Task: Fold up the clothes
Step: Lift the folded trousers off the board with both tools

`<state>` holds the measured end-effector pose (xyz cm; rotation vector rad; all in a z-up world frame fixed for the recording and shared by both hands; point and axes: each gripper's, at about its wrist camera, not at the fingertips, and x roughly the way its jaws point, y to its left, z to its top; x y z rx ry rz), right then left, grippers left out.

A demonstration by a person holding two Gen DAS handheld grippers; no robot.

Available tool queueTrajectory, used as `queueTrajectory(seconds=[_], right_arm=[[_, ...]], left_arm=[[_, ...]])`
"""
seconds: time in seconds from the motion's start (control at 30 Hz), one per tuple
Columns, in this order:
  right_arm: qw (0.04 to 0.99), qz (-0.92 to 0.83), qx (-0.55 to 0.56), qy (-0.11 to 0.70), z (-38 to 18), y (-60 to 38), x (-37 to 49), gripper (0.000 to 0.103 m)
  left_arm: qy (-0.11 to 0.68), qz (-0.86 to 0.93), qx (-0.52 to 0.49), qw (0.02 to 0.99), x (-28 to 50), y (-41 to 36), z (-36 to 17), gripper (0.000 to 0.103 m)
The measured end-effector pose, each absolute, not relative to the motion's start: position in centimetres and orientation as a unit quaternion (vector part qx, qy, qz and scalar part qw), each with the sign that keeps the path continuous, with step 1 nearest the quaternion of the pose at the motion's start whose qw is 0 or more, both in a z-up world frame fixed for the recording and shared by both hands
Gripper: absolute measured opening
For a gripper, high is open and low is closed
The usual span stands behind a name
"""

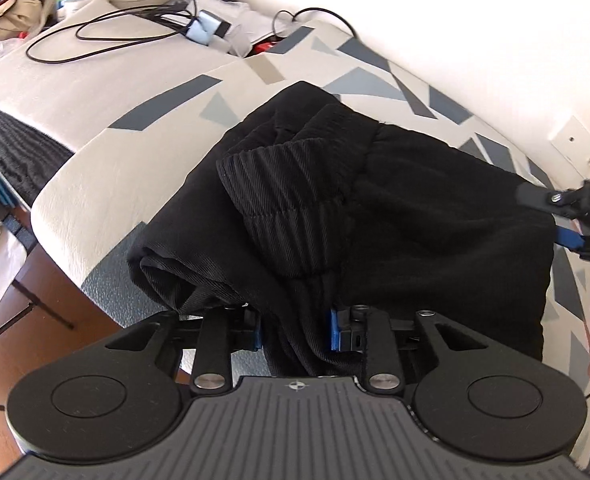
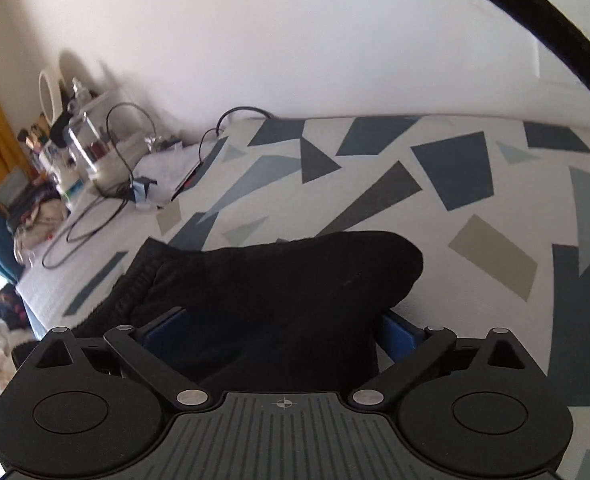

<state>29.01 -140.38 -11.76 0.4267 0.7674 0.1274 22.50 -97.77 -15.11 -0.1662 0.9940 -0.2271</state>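
Observation:
A black garment (image 1: 375,208) with a ribbed waistband (image 1: 287,184) lies bunched on a bed cover with a grey and blue geometric print (image 1: 359,80). My left gripper (image 1: 297,330) is shut on a fold of the black cloth at its near edge. My right gripper (image 2: 283,332) has its blue-padded jaws wide apart around a thick bunch of the same garment (image 2: 279,280). The right gripper also shows at the right edge of the left wrist view (image 1: 567,216), at the garment's far side.
Black cables (image 1: 107,36) and small items lie on the white part of the bed at the back. A cluttered shelf with bottles (image 2: 79,140) stands against the wall. The bed edge and wooden floor (image 1: 35,320) are at the left.

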Motion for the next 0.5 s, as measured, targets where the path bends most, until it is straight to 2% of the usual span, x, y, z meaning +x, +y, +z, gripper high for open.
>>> queueTrajectory(seconds=[0.2,0.23,0.27,0.4,0.5], right_arm=[[0.872,0.027,0.281,0.400,-15.4,-145.1,31.9,0.099],[0.870,0.033,0.278,0.405,-15.8,-144.7,32.1,0.098],[0.869,0.039,0.274,0.410,-16.3,-144.3,32.4,0.092],[0.873,0.066,0.238,0.421,-17.0,-141.8,33.3,0.087],[0.875,0.083,0.217,0.425,-16.6,-139.7,34.2,0.089]], left_arm=[[0.478,-0.099,-0.073,0.870,22.6,-97.4,-15.6,0.034],[0.479,-0.098,-0.074,0.869,22.7,-97.3,-15.7,0.034],[0.480,-0.098,-0.076,0.869,22.8,-97.2,-15.8,0.035],[0.485,-0.104,-0.076,0.865,23.0,-97.1,-15.9,0.037],[0.487,-0.105,-0.074,0.864,23.1,-97.2,-15.9,0.038]])
